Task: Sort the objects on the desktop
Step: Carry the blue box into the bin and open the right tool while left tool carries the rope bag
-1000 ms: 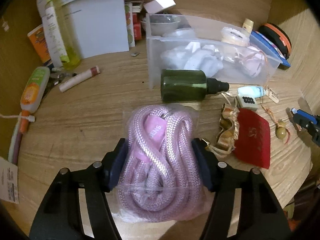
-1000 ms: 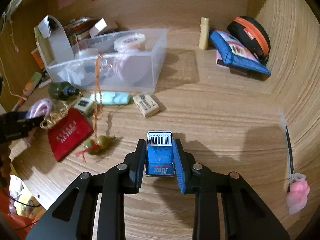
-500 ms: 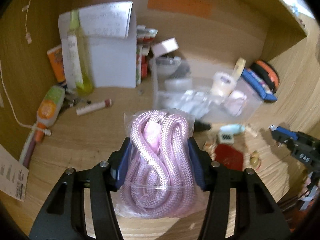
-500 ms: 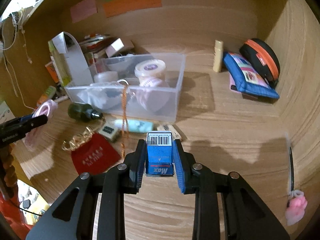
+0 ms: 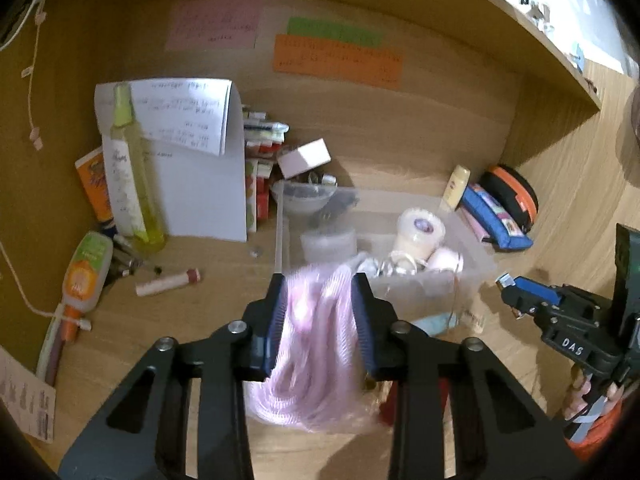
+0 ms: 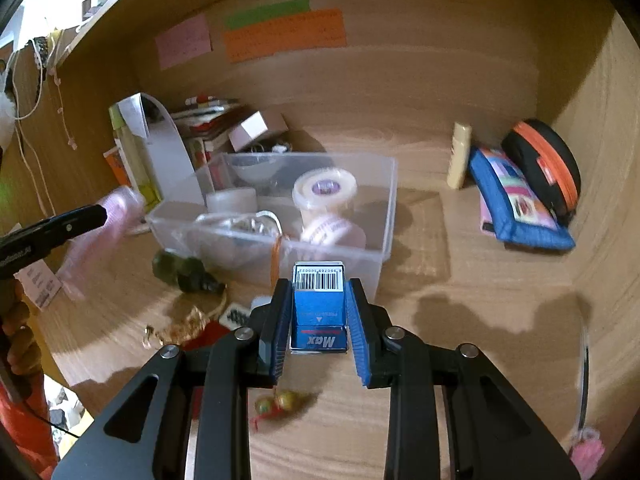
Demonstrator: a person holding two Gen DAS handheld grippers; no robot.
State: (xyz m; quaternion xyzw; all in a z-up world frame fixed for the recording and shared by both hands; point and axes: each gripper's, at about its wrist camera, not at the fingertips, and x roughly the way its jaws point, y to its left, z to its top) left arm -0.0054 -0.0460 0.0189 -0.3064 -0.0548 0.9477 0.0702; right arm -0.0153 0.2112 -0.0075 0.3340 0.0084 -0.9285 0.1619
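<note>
Pink rope (image 5: 316, 344) (bagged) clamped in left gripper (image 5: 319, 312); right gripper (image 6: 319, 312) holding blue box (image 6: 319, 312), clear bin (image 6: 384, 216) ahead

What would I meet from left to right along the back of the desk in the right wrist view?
Tall yellow-green bottle → clear plastic bin → cream tube standing upright → blue pouch → black case with orange zipper.

Black claws (image 5: 319, 300), blue pads (image 6: 362, 340)
</note>
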